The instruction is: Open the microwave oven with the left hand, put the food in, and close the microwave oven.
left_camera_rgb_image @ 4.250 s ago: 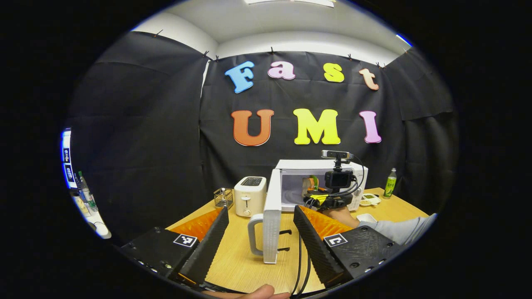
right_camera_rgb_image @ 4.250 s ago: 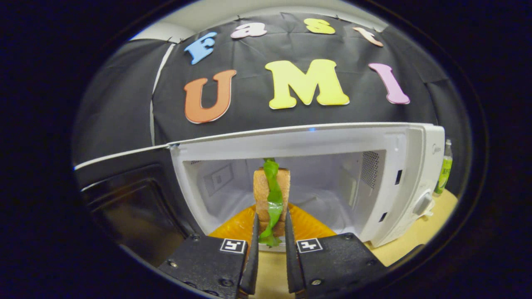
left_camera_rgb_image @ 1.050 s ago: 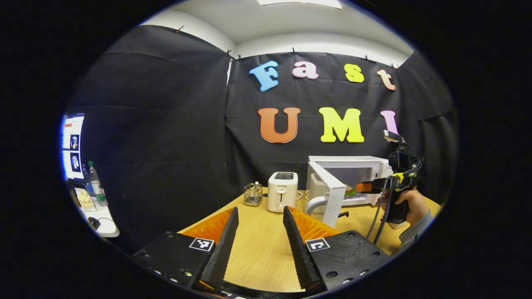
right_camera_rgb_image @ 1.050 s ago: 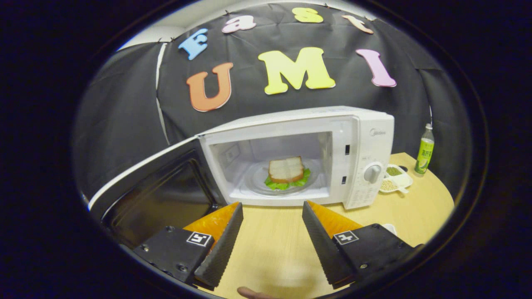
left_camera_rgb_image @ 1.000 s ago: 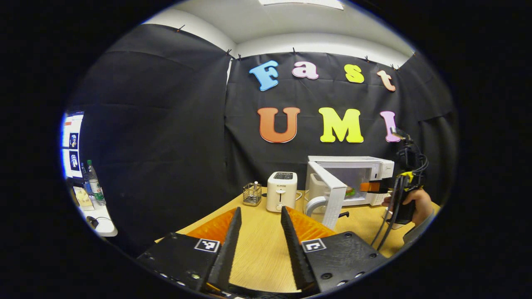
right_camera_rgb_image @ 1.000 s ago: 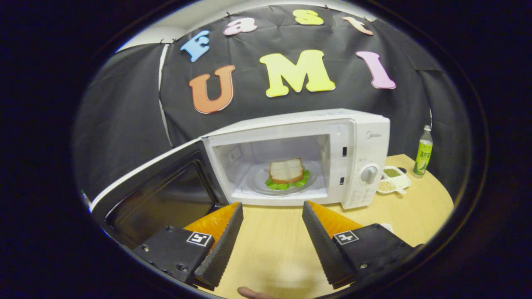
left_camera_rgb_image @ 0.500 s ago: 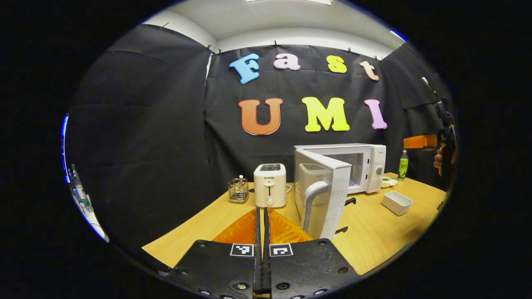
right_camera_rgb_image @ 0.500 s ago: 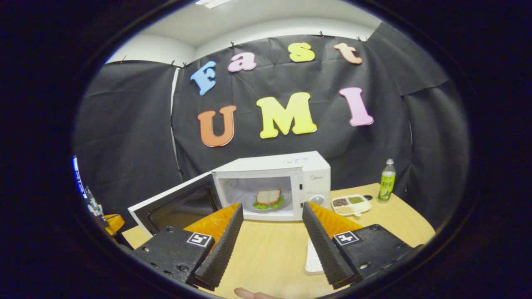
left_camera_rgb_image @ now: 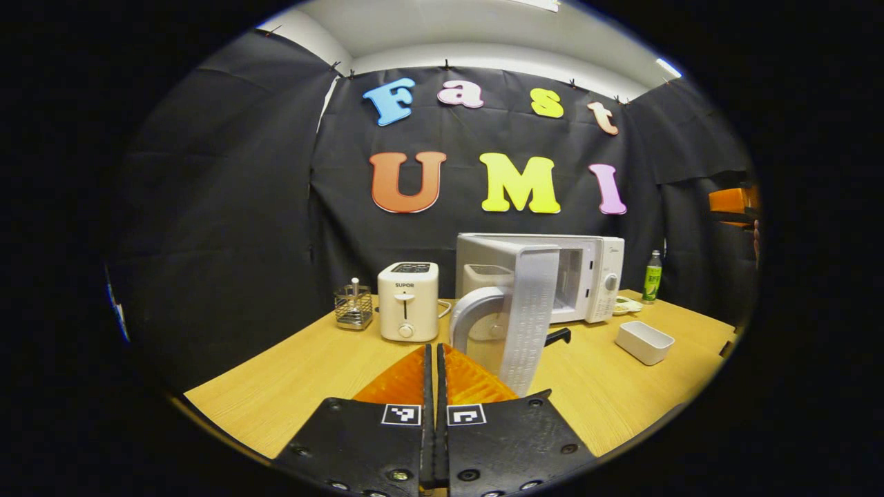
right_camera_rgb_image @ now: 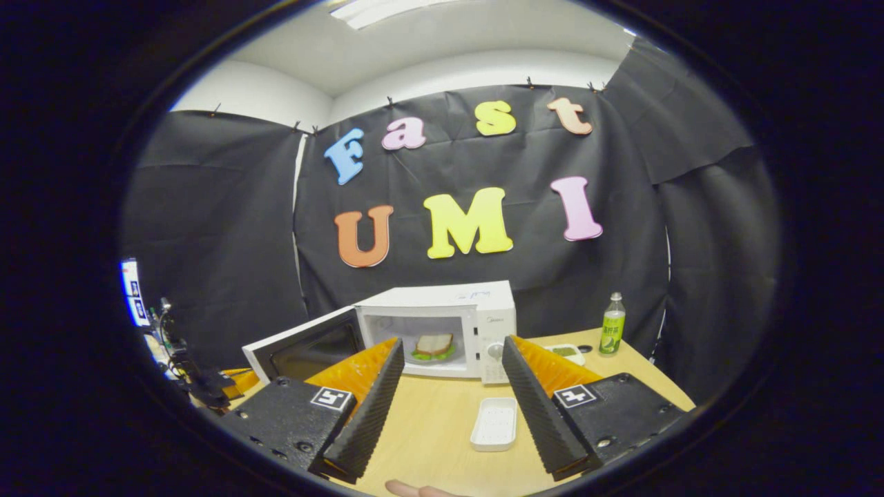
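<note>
Holding position: your left gripper [left_camera_rgb_image: 435,386] has its fingers pressed together with nothing between them, low over the table [left_camera_rgb_image: 304,379].
Microwave door: ahead and just right of that claw, the door [left_camera_rgb_image: 528,314] stands swung out, edge-on to you, its curved handle [left_camera_rgb_image: 469,314] on the near side, facing the claw.
Microwave: the white body [left_camera_rgb_image: 587,276] sits behind the door, farther right of the claw.
Right gripper: your right gripper [right_camera_rgb_image: 452,386] has its fingers spread wide apart, gripping nothing (a fingertip of yours shows at the bottom edge).
Food: straight ahead between the right claw's fingers, well beyond them, the sandwich [right_camera_rgb_image: 434,344] lies flat on lettuce inside the microwave cavity [right_camera_rgb_image: 421,338].
Door from the right: the door [right_camera_rgb_image: 304,352] hangs open to the left of the cavity, beyond the claw's left finger.
Tray: a small white tray [right_camera_rgb_image: 494,422] rests on the table between the right claw's fingers.
Bottle: a green bottle [right_camera_rgb_image: 608,333] stands ahead-right of that claw.
Toaster: a white toaster [left_camera_rgb_image: 407,310] stands ahead of the left claw, slightly left.
</note>
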